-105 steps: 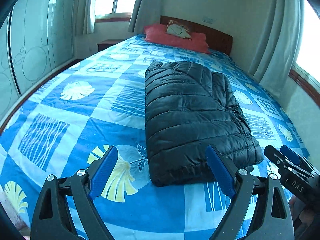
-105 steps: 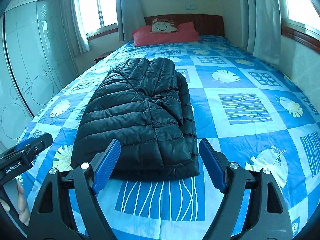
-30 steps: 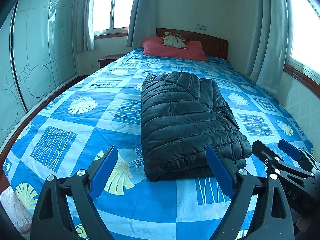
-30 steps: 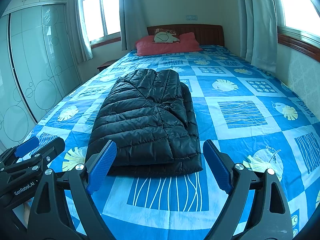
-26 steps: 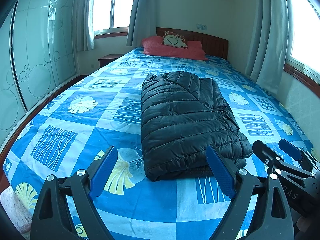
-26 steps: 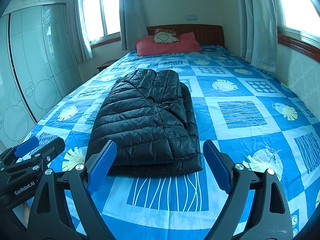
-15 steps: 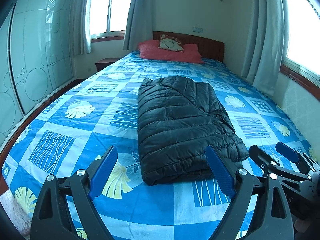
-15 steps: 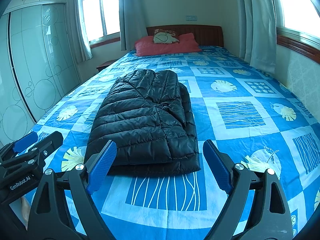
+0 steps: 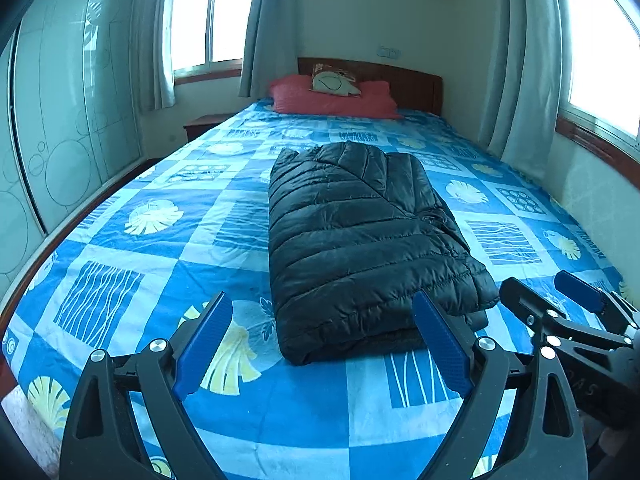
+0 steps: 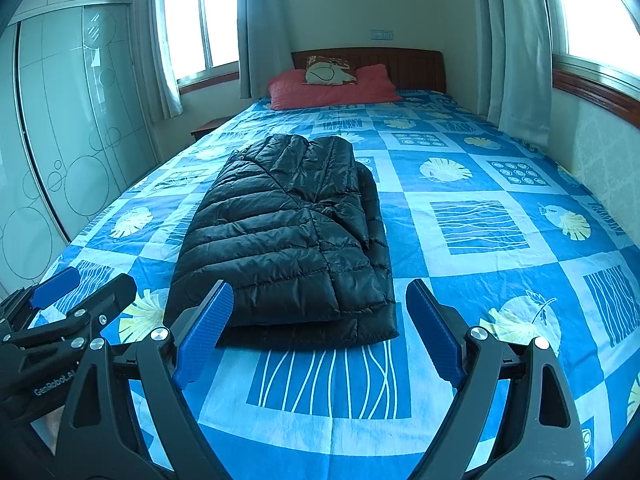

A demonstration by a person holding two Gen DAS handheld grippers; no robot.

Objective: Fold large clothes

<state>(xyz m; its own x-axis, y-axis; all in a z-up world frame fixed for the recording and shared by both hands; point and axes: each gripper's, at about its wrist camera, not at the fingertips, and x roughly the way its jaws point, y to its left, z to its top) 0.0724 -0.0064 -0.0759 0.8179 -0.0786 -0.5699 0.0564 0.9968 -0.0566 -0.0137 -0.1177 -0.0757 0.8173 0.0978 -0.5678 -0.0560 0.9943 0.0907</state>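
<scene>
A black quilted puffer jacket (image 9: 360, 240) (image 10: 292, 236) lies folded into a long narrow bundle down the middle of the bed (image 9: 140, 248) (image 10: 500, 280). My left gripper (image 9: 322, 346) hovers open above the foot of the bed, short of the jacket's near edge, with nothing between its blue pads (image 9: 202, 344). To its right, my right gripper (image 10: 316, 334) also stands open and empty before the jacket's near edge. Each gripper shows at the edge of the other's view: the right gripper (image 9: 560, 304), the left gripper (image 10: 84, 294).
Red pillows (image 9: 332, 98) and a wooden headboard (image 10: 400, 66) sit at the far end. A glass-fronted wardrobe (image 9: 60, 132) runs along the left, a nightstand (image 9: 202, 125) stands by it, and curtained windows (image 10: 520, 48) line the right wall.
Both grippers stay open and empty. The left view has tipped slightly upward, so the jacket sits a bit lower and farther in the picture; the jacket itself has not moved.
</scene>
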